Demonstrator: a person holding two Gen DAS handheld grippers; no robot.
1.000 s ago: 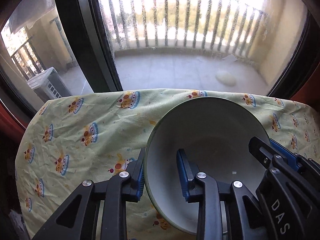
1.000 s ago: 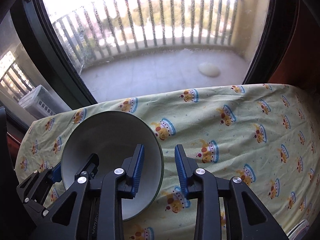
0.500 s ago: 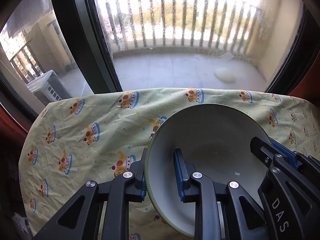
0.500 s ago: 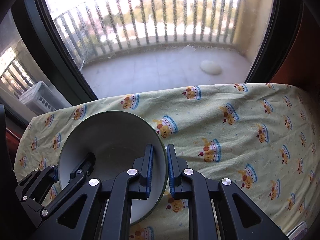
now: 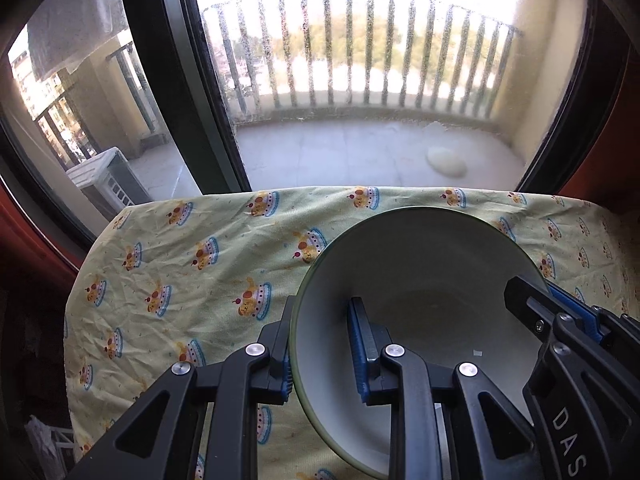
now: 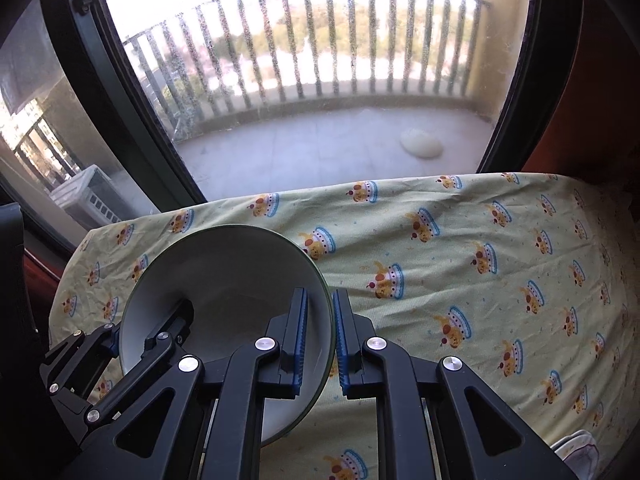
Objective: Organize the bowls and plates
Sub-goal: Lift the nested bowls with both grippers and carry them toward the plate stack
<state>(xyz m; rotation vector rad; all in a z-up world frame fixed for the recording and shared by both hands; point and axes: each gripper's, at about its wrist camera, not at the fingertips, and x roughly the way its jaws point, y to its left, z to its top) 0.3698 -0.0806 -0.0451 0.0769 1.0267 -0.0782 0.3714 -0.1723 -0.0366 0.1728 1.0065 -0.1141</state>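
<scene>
Two grippers are gripping one bowl [image 5: 420,280]: right gripper [image 6: 320,336] jaws pinching its rim, left gripper [image 5: 320,344] jaws straddling wider. Probably ceramic, slick, breakable.

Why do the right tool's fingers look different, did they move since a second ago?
Yes. The right gripper fingers have closed in from both sides onto the bowl rim, which sits over the same spot of the patterned cloth.
</scene>
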